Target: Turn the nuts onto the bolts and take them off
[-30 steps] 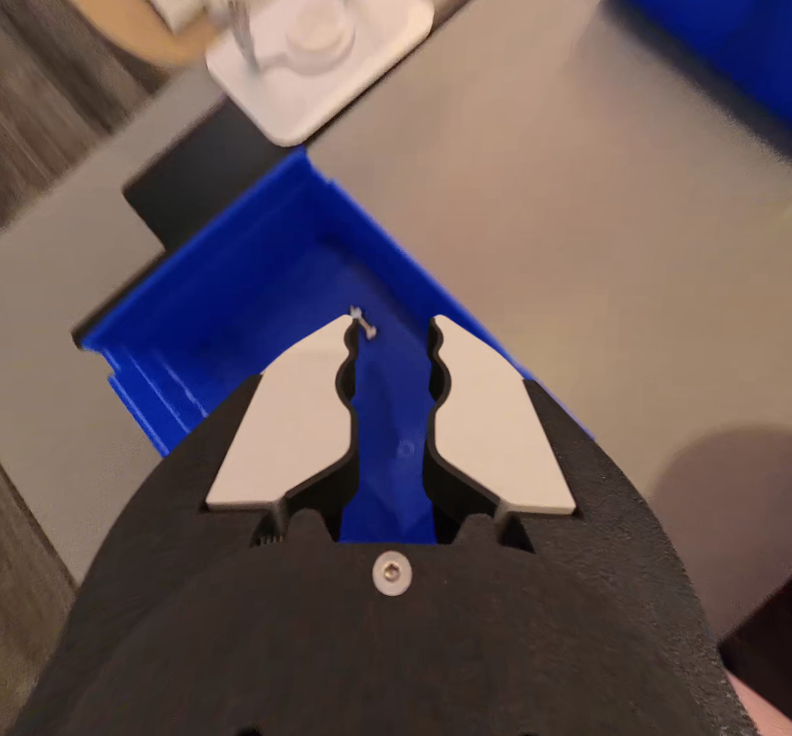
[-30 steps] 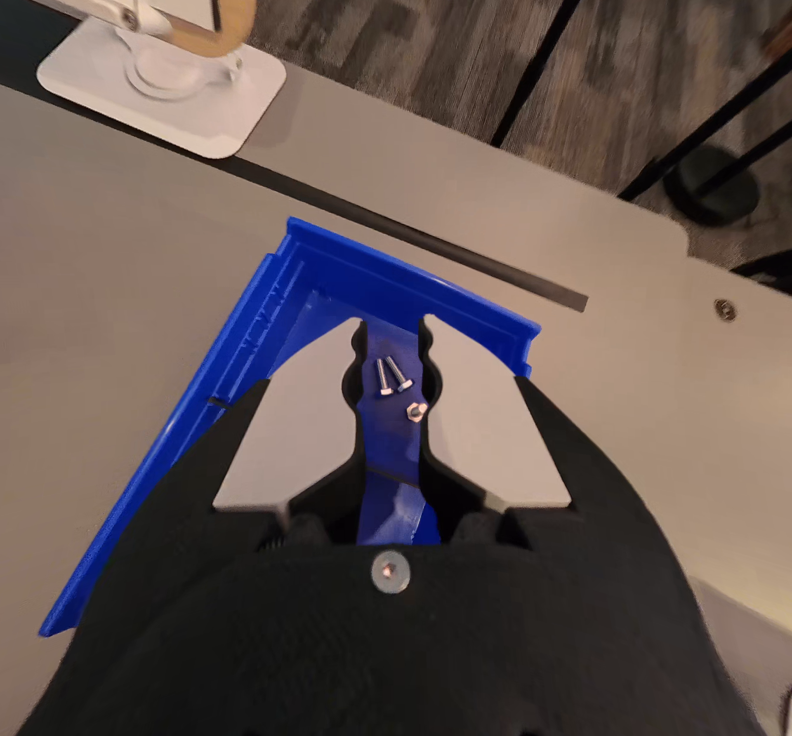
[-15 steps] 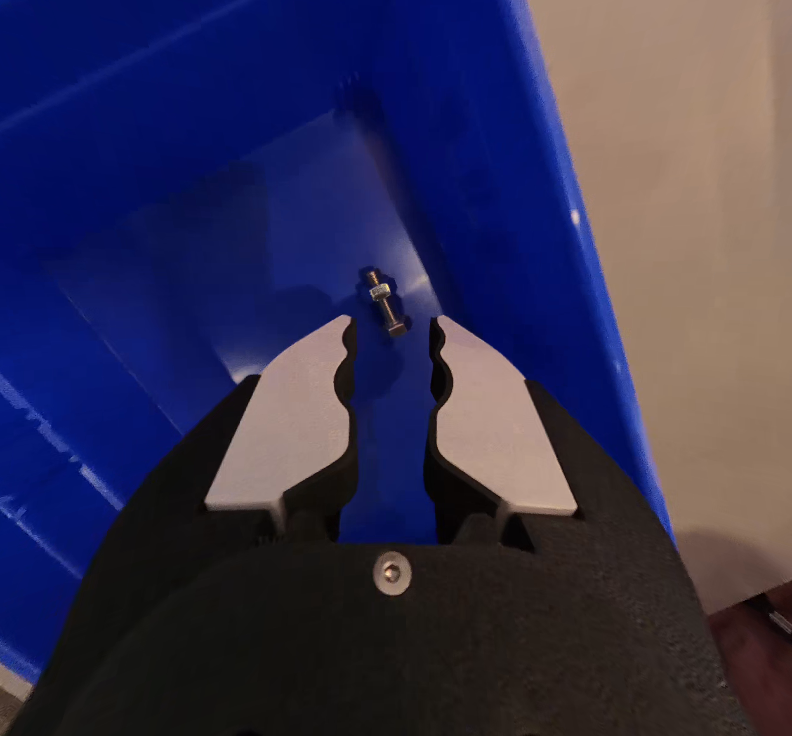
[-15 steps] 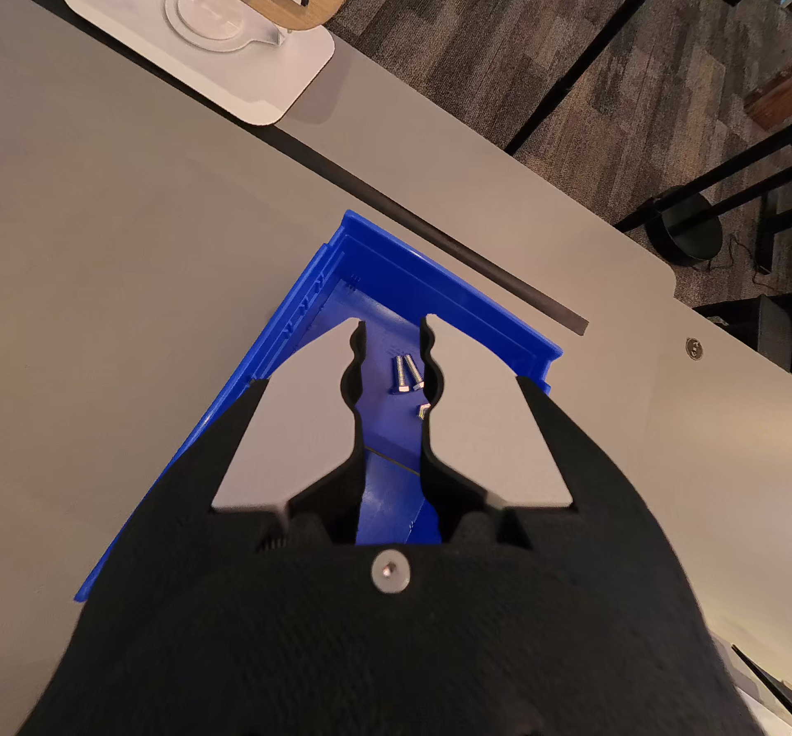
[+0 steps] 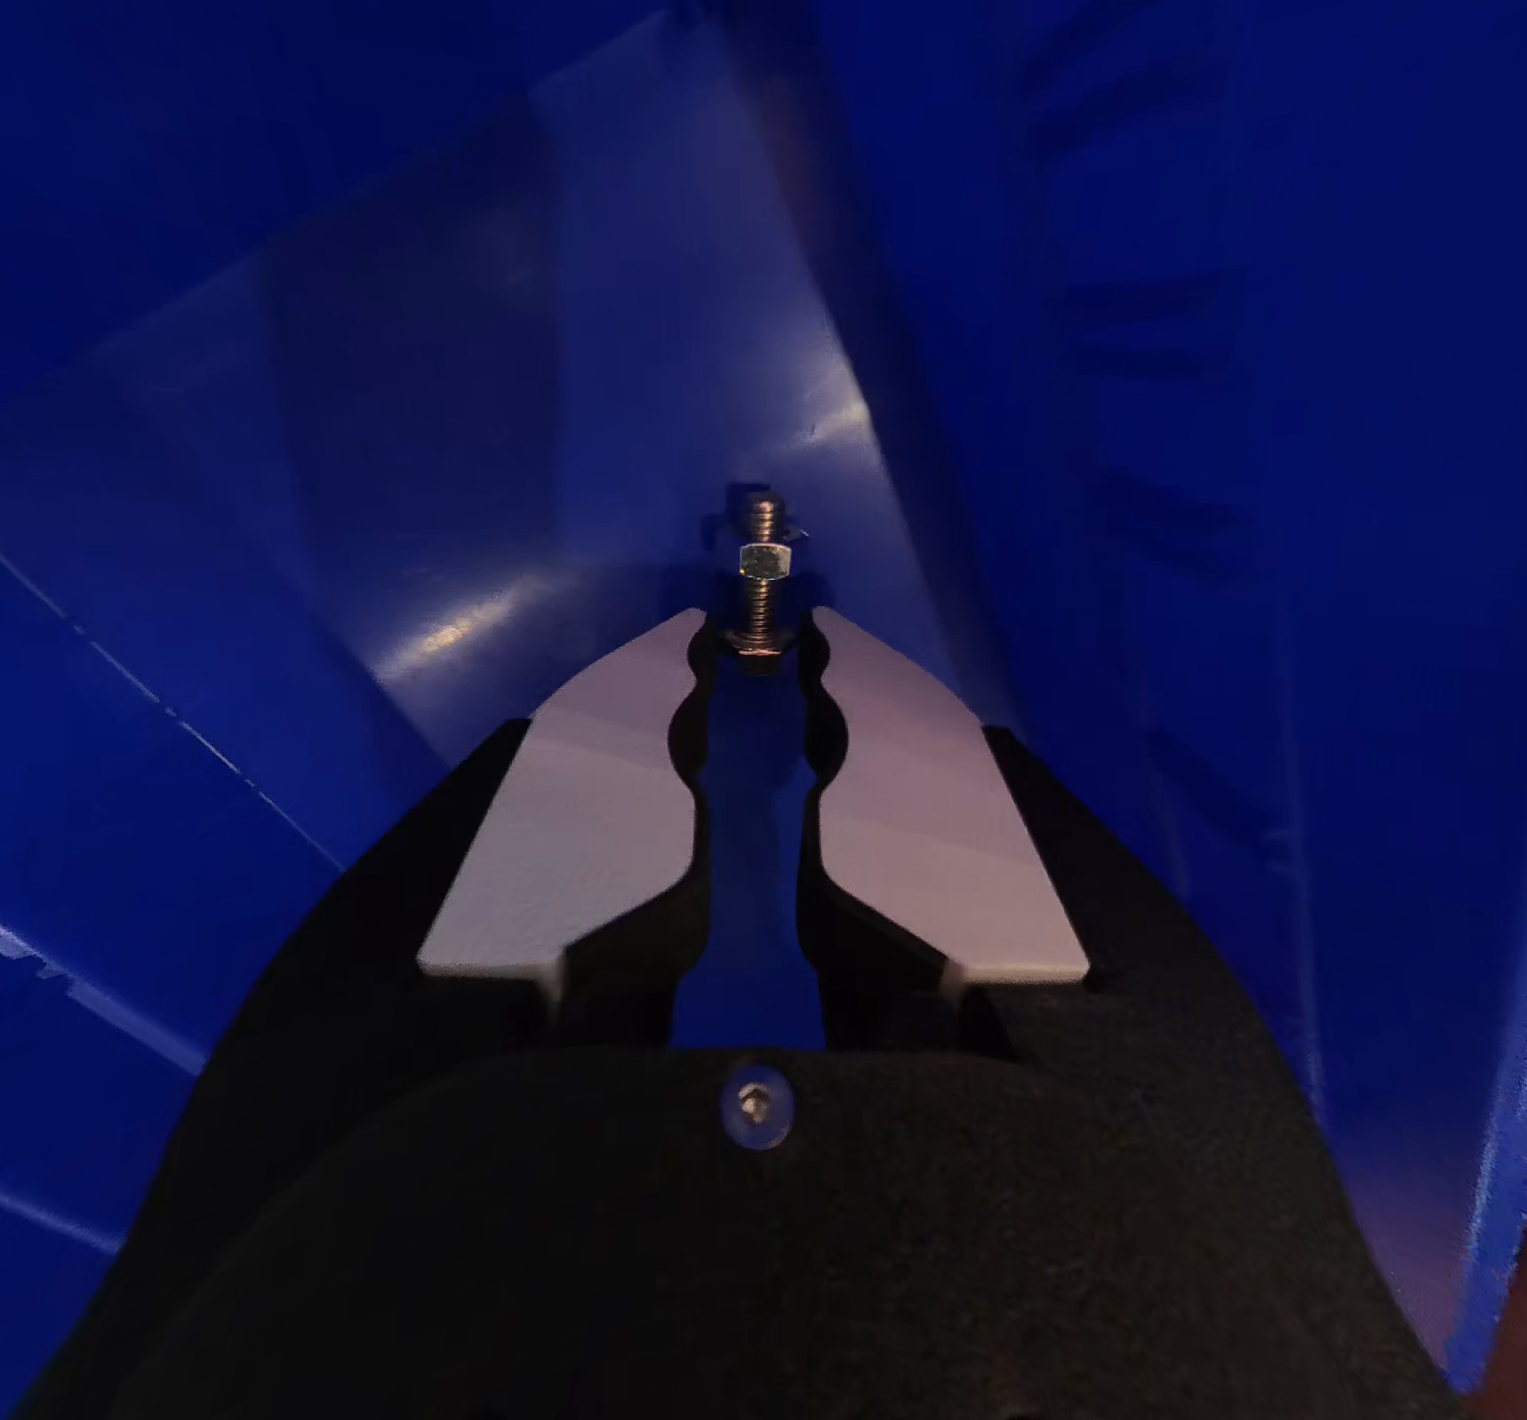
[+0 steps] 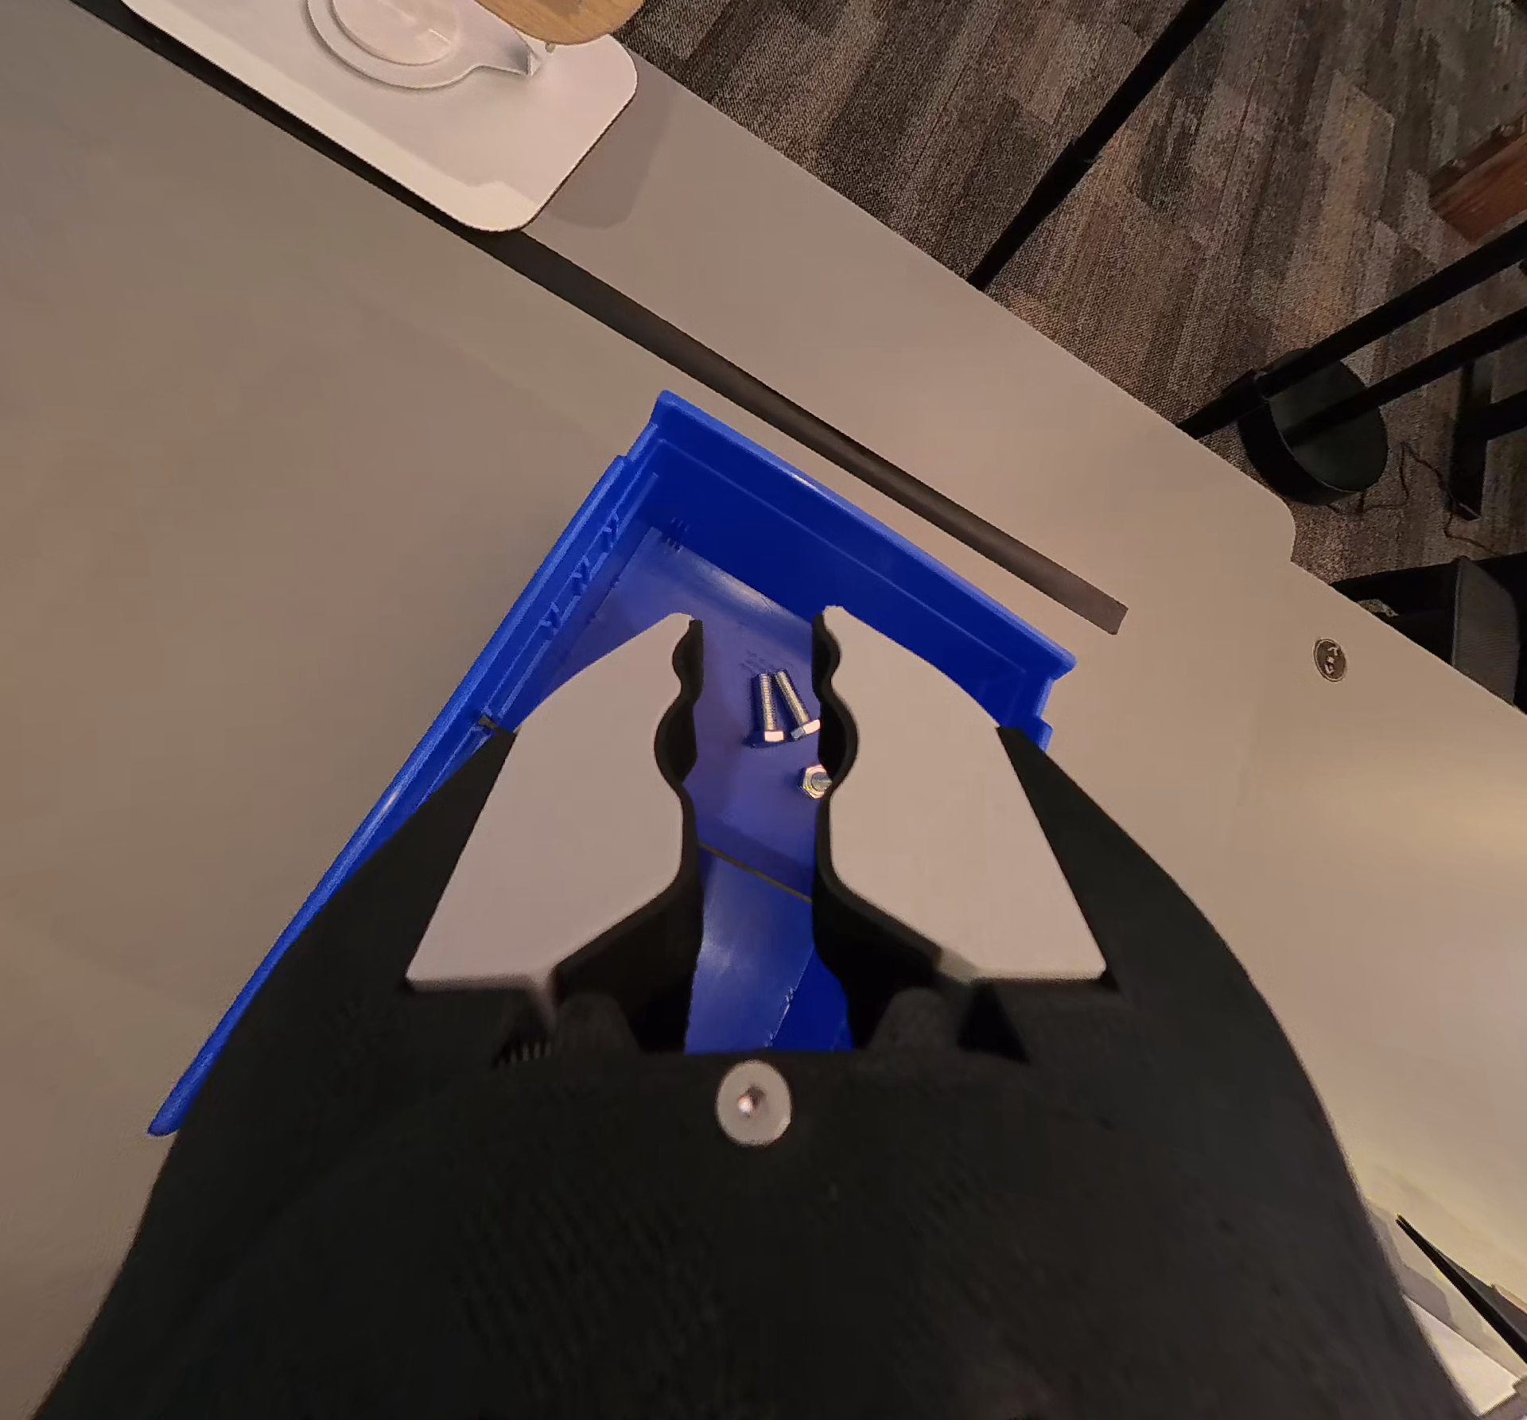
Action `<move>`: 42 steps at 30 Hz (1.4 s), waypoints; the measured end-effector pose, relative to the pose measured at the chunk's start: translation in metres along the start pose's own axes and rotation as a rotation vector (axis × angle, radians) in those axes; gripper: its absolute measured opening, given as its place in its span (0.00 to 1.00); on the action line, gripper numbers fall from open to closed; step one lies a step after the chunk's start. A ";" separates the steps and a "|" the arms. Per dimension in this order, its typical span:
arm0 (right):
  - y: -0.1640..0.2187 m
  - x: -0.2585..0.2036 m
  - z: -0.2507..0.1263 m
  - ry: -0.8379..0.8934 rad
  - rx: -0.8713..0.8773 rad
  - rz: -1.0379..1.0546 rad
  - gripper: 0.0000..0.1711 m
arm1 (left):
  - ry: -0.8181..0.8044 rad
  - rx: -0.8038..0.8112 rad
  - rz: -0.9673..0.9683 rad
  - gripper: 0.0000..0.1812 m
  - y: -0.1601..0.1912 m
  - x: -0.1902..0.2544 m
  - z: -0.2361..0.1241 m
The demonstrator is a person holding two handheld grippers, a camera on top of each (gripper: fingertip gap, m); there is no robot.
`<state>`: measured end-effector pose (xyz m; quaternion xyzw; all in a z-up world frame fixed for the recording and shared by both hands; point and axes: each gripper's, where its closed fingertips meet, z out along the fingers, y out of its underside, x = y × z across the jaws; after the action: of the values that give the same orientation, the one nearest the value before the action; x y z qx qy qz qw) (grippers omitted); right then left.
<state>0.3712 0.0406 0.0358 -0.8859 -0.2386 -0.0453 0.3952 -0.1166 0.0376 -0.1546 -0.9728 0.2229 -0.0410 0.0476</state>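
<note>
In the left wrist view, the left hand-held gripper (image 5: 753,624) is lowered deep inside a blue plastic bin (image 5: 1239,471), whose walls fill the whole view. Its fingers (image 5: 578,785) are spread, with a narrow gap left between the tips. A bolt (image 5: 762,595) is seen lying on the bin floor, its head set just between the fingertips and its threaded shank pointing away from them. Whether the tips touch the head cannot be told. A hex nut (image 5: 765,560) is threaded partway along the shank, and the free end of the thread shows beyond it. The bolt is placed close to the bin's right wall.

In the right wrist view, the right hand-held gripper (image 6: 753,620) is held above a second blue bin (image 6: 826,521), with its fingers (image 6: 578,802) spread and nothing between them. On the floor of this bin two bare bolts (image 6: 777,707) are laid side by side, heads toward the gripper, their shanks nearly parallel. A further nut (image 6: 814,782), with a short threaded piece in it, is seen just beside them, partly hidden by the right finger's inner edge. The bin is set on a grey worktop (image 6: 248,471), near its far edge. A dark slot (image 6: 826,438) is cut in the worktop just beyond the bin. Farther off, at the far left corner, a white stand base (image 6: 397,83) with a wooden-edged panel is placed. Dark patterned carpet (image 6: 991,58) and black furniture legs are seen beyond the worktop's edge.
</note>
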 end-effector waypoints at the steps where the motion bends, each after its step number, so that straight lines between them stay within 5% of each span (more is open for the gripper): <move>1: -0.001 0.000 0.000 0.001 0.004 -0.001 0.15 | -0.003 0.001 -0.002 0.11 0.001 -0.005 -0.001; 7: -0.029 -0.013 -0.012 0.017 0.133 -0.039 0.15 | 0.033 0.234 -0.067 0.09 -0.007 -0.024 -0.054; 11: -0.060 -0.054 -0.026 -0.120 0.293 -0.077 0.13 | 0.153 0.463 0.041 0.08 -0.017 0.012 -0.113; 15: -0.064 -0.090 -0.023 -0.220 0.286 -0.141 0.13 | 0.211 0.510 0.162 0.07 -0.012 0.047 -0.137; 24: -0.046 -0.131 0.018 -0.285 0.110 -0.270 0.14 | 0.081 0.351 0.176 0.06 -0.009 0.030 -0.100; 31: -0.042 -0.131 0.025 -0.271 0.083 -0.293 0.14 | 0.138 0.334 0.068 0.00 -0.030 -0.004 -0.049; 37: -0.043 -0.122 0.021 -0.256 0.095 -0.272 0.14 | 0.169 0.427 0.027 0.01 -0.037 -0.009 -0.060; 42: -0.041 -0.114 0.020 -0.236 0.088 -0.268 0.14 | 0.108 0.456 0.010 0.11 -0.047 -0.018 -0.055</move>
<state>0.2499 0.0345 0.0193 -0.8272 -0.4009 0.0171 0.3934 -0.1187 0.0833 -0.0960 -0.9321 0.2150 -0.1420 0.2543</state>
